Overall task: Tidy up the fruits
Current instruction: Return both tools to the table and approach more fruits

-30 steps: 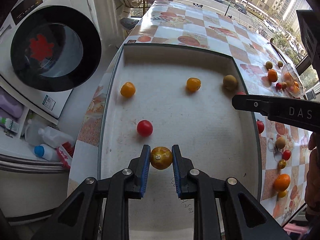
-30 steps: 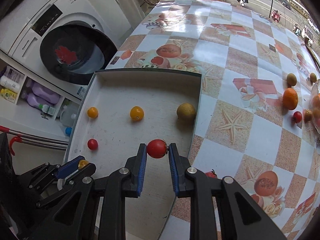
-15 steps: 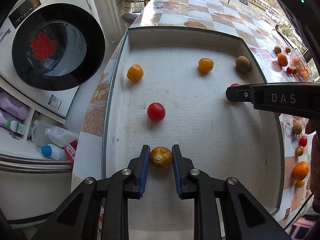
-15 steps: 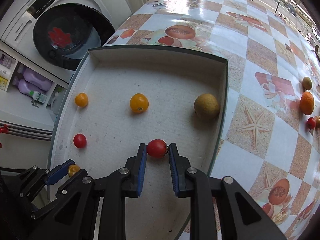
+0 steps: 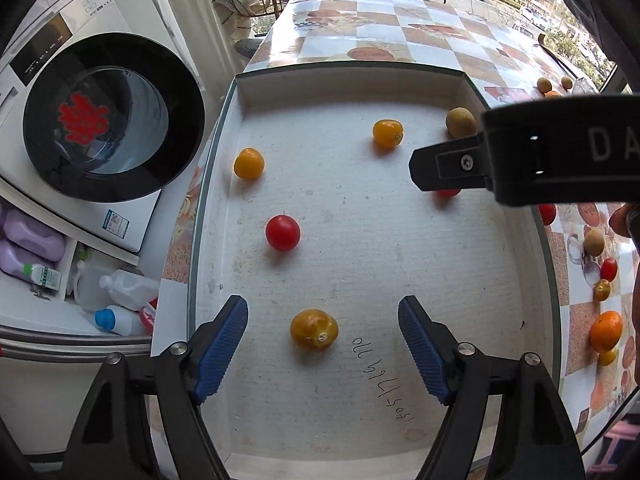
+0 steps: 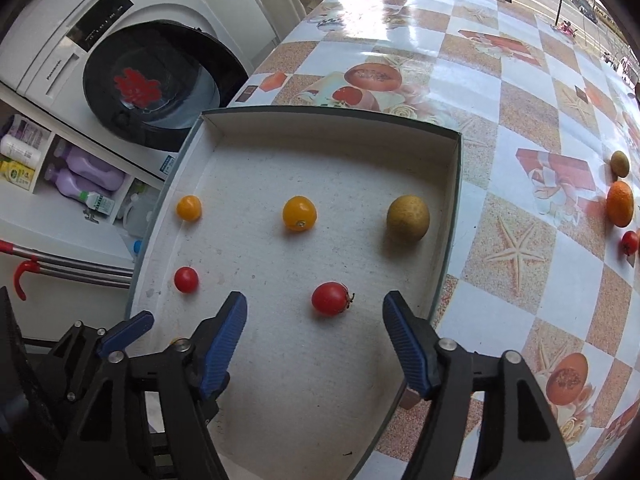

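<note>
Holding my left gripper [image 5: 322,326] wide open, I am gripping nothing; a yellow tomato [image 5: 314,329] is lying on the tray floor between the blue pads [image 5: 222,344], touching neither. It is a dull golden yellow, slightly flattened, with its small stem scar facing me. My right gripper [image 6: 314,322] is spread just as wide and is also carrying nothing; a red tomato [image 6: 331,298] is sitting between its tips, glossy, with a little dry green stem sticking out to the right.

Both fruits are resting inside the tray [image 5: 352,84], a shallow white box with a rough floor and low walls. Farther in, a second red tomato [image 5: 283,232] is sitting near the left wall, round and shiny. Along the far side three more are lying in a row, well apart: a small orange [image 5: 249,163] at the left, another yellow tomato [image 5: 387,133] in the middle, and a brownish, speckled round fruit [image 6: 408,217] near the right wall.

Some handwriting [image 5: 380,380] is showing on the tray floor beside my left gripper. The tray is lying on a table [image 6: 516,248] with a checked, starfish-printed cover, where more fruit is scattered off to the right, among it a larger orange [image 6: 619,203].
</note>
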Demonstrator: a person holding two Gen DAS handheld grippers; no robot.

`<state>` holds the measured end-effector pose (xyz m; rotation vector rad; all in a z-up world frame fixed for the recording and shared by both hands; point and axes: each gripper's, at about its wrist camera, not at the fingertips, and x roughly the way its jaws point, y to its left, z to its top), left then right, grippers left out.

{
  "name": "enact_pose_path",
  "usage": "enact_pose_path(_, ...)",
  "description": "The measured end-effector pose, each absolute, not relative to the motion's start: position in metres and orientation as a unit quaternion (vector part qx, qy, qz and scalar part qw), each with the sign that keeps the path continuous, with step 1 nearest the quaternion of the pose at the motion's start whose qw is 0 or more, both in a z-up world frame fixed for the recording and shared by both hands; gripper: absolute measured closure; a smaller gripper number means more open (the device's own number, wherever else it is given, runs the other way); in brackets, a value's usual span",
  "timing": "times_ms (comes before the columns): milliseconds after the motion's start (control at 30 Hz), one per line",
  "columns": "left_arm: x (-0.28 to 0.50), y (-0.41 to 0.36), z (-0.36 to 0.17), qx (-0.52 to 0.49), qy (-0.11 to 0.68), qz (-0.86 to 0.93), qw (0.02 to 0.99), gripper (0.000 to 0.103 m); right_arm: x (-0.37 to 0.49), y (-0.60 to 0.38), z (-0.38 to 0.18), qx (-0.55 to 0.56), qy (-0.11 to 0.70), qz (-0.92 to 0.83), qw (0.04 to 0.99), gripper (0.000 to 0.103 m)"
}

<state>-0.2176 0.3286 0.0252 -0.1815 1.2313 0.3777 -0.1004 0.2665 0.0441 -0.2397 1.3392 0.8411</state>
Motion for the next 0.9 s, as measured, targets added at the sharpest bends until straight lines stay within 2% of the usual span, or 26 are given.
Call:
enact_pose_path(400,-0.186,0.288,0.048,-0.046,0.56,0.133,0.817,0.024,-0.071,0.185,0.078,-0.037,0.588,0.305,0.748,0.015)
enact_pose_path(900,-0.082,0.205,0.079,-0.03,0.528,0.051,0.847,0.024,-0.025,0.006,0.061,0.016,0.594,0.124,0.795,0.015)
